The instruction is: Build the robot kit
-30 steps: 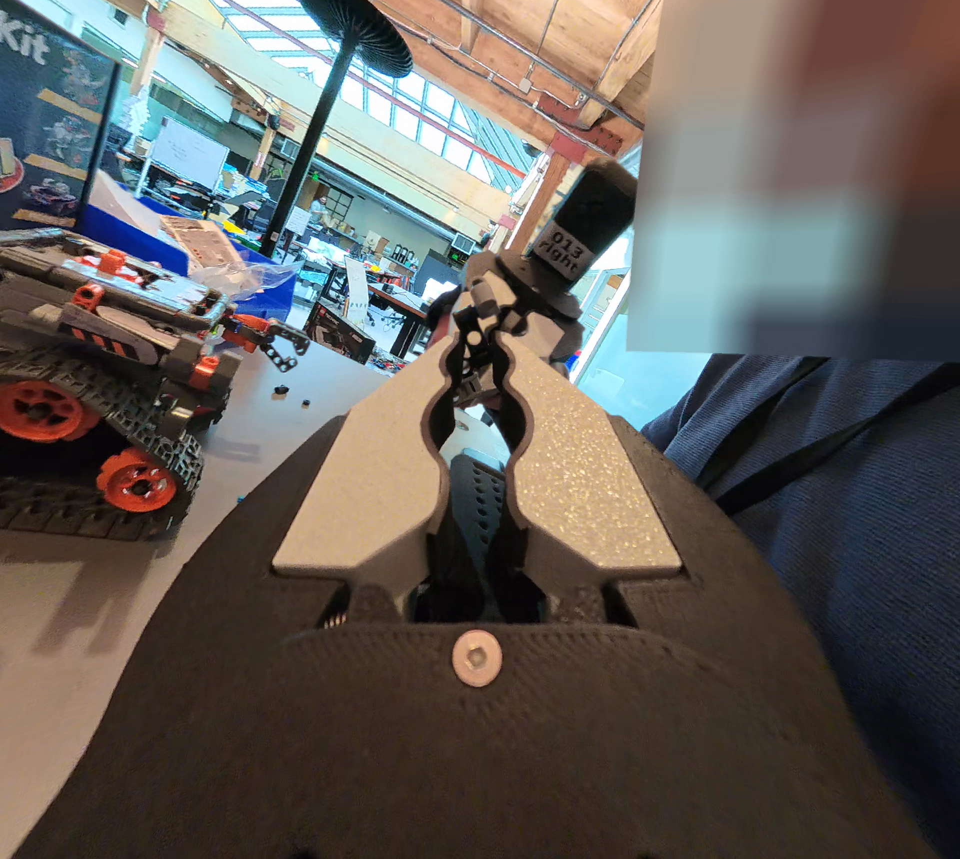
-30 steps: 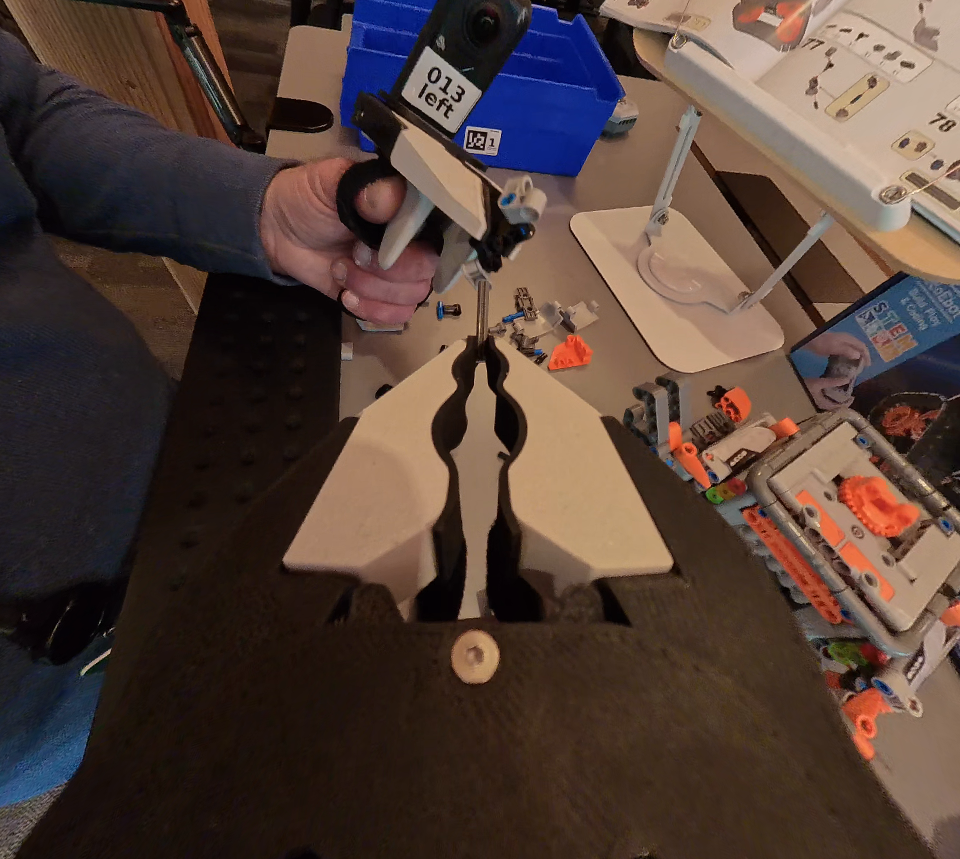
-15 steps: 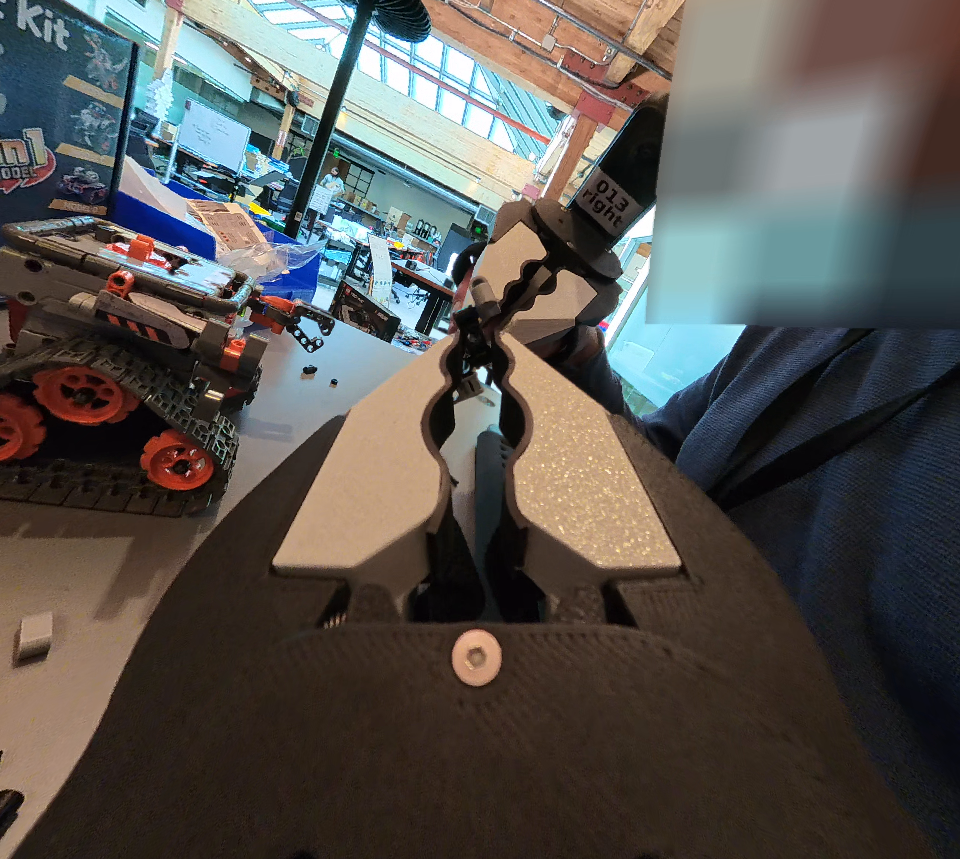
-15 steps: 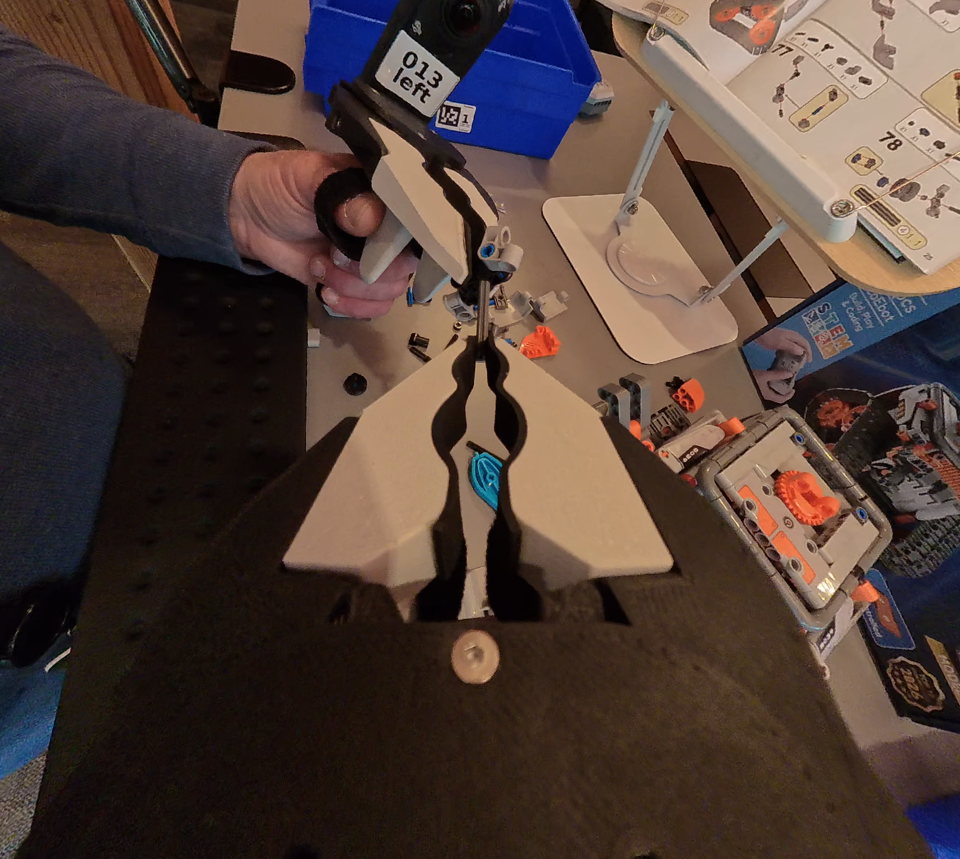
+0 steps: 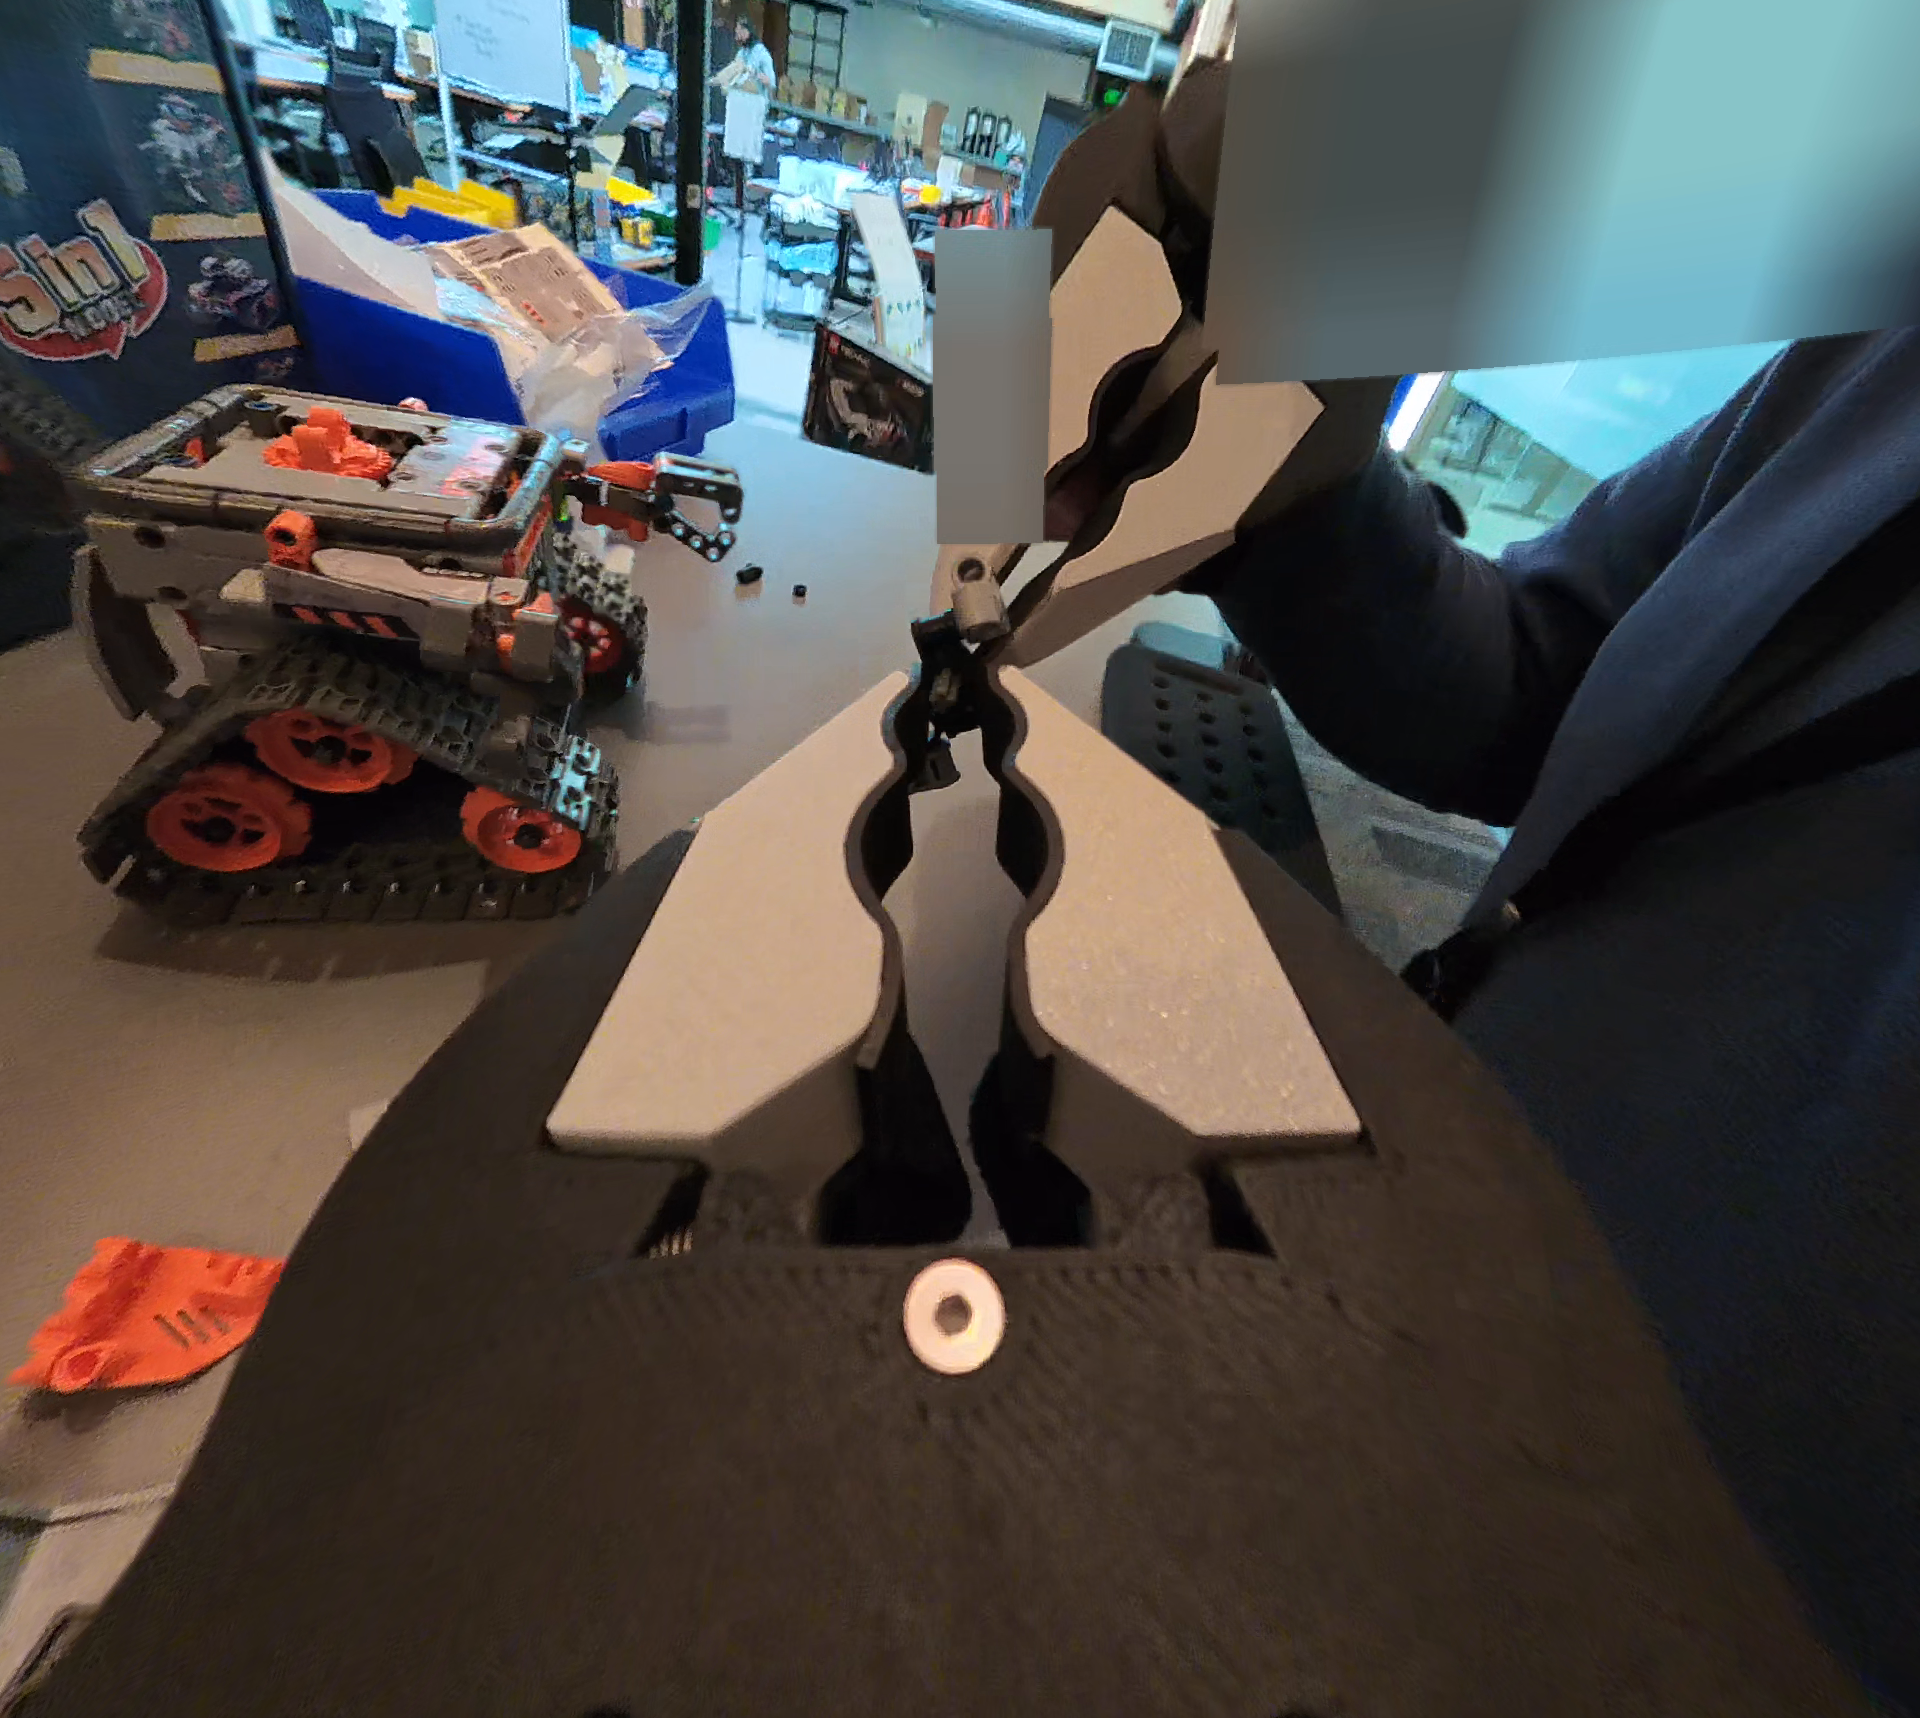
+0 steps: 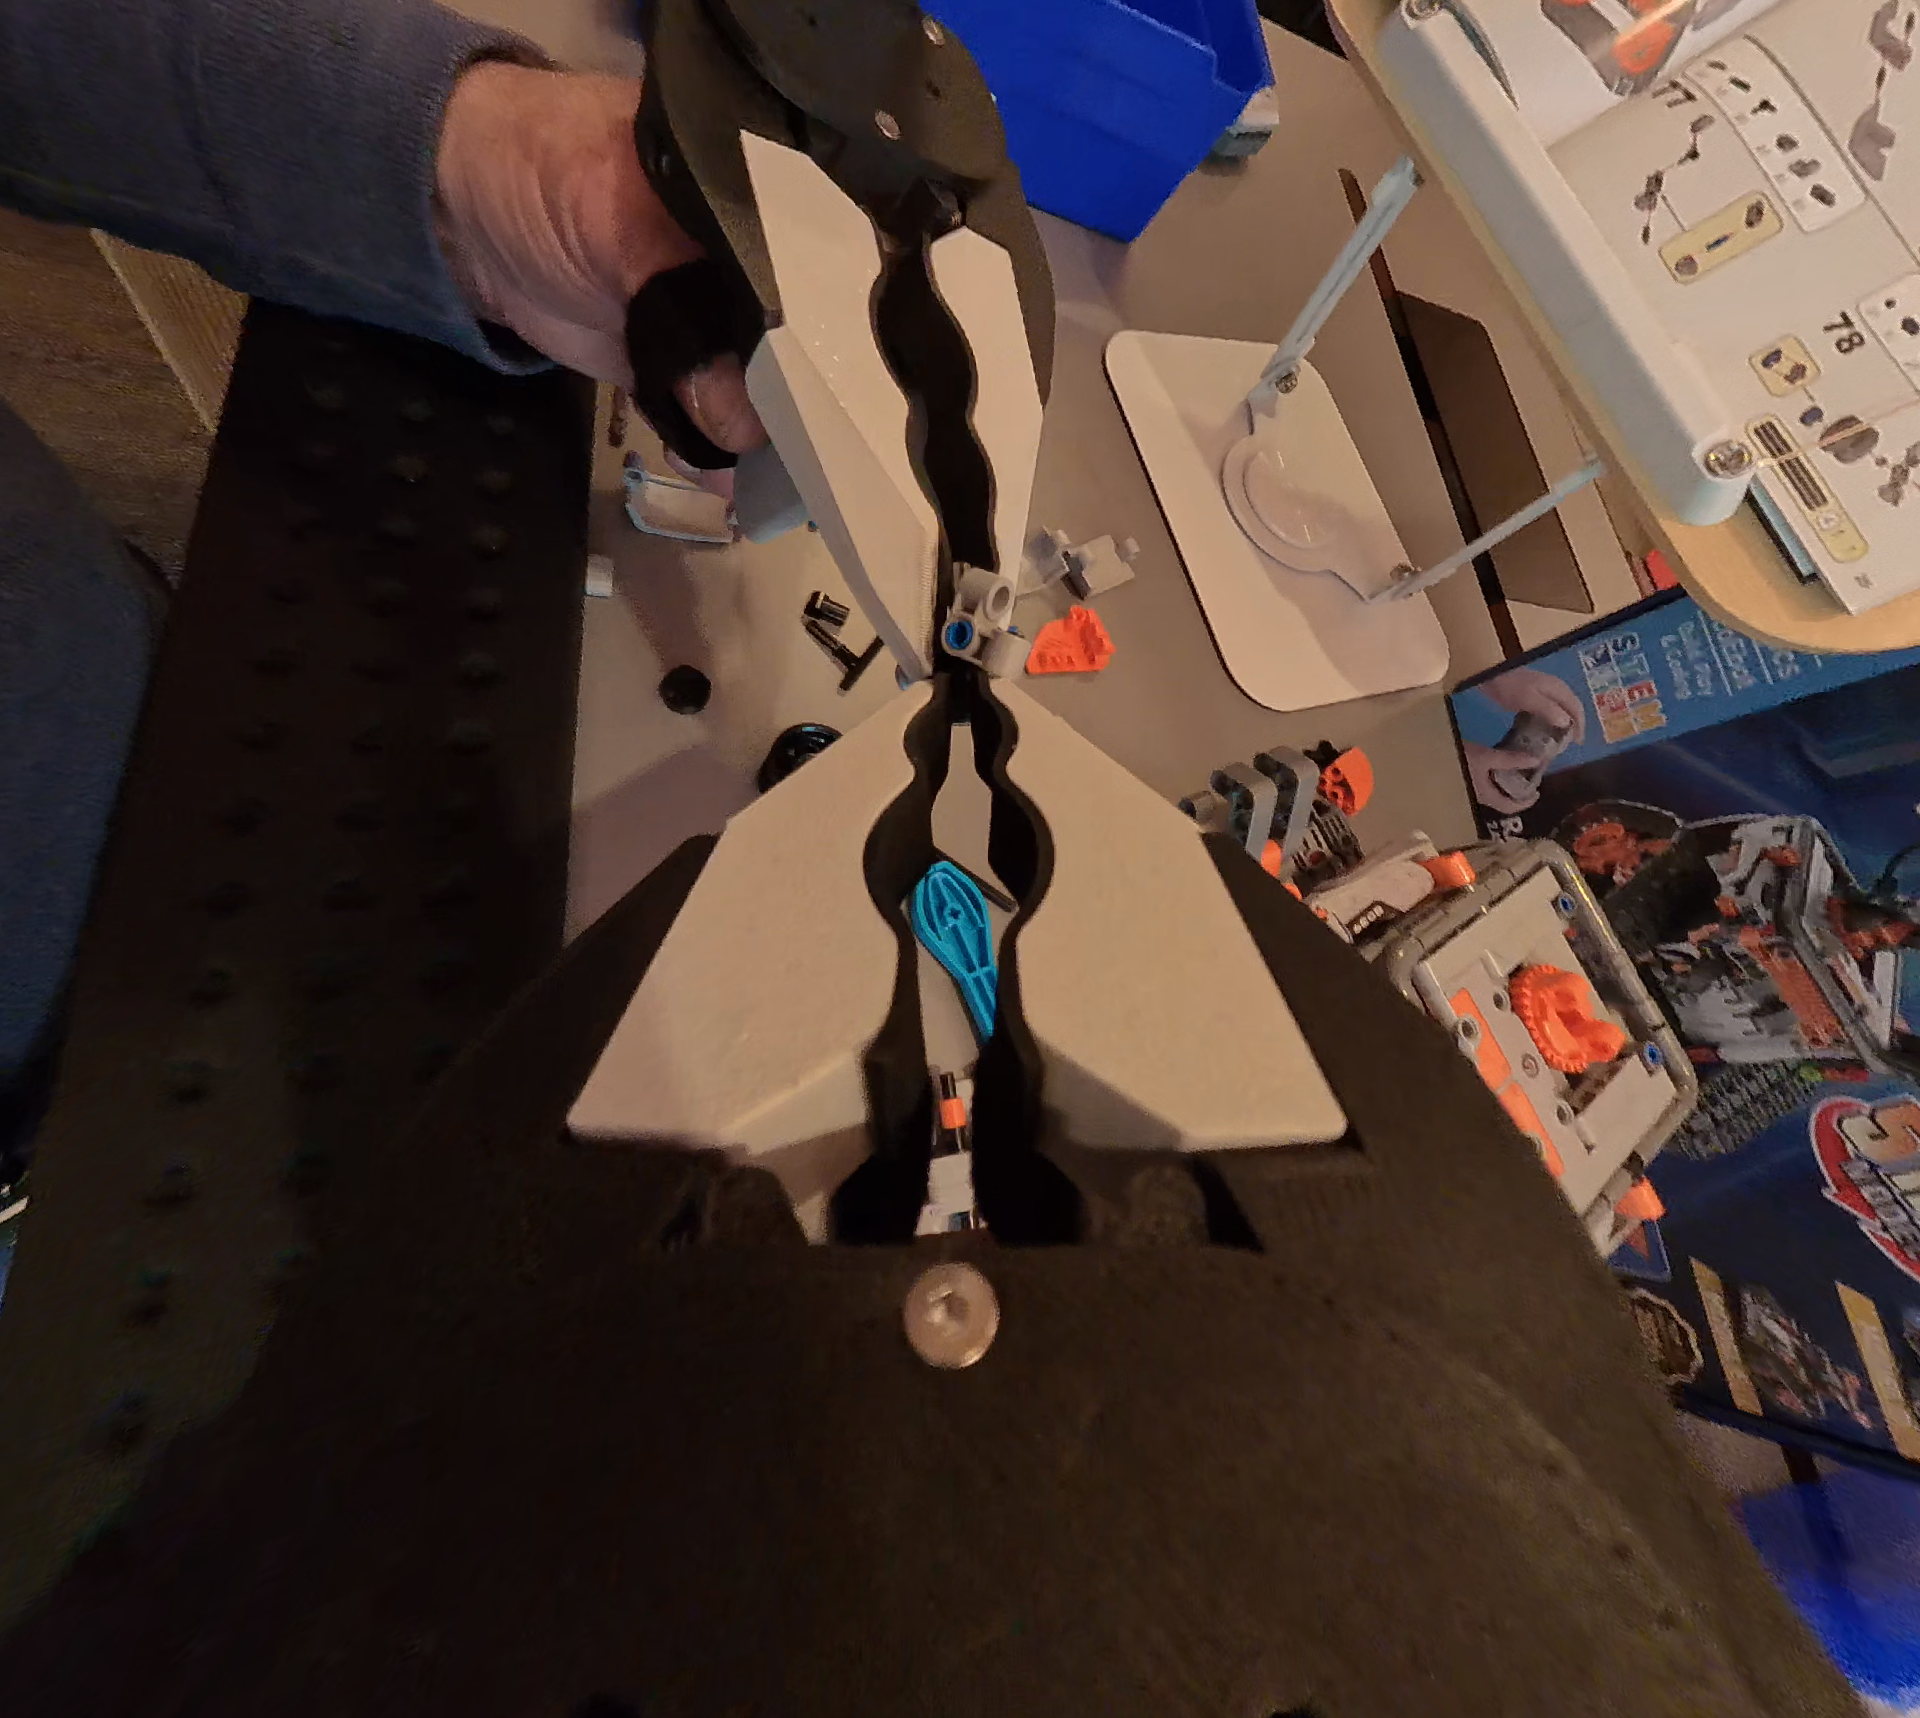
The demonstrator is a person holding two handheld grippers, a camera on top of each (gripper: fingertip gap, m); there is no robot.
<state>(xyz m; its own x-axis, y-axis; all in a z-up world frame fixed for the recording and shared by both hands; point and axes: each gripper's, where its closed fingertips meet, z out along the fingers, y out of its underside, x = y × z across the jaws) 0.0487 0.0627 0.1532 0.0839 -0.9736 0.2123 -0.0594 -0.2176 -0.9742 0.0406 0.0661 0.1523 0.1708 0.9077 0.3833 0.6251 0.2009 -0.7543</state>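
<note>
Both tools' tips pinch one small grey connector piece [image 6: 985, 619].

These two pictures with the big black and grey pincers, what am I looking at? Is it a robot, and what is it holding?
No robot: a person holds two hand-squeezed grippers, each carrying a camera that looks along its own fingers. One picture comes from the left gripper, the other from the right gripper. Their tips meet above a grey table, both shut on a small assembly of building-toy parts: a grey connector on a thin dark rod. Beside them stand a tracked toy vehicle with orange wheels, loose pieces, a blue bin and an instruction booklet on a stand.
</note>
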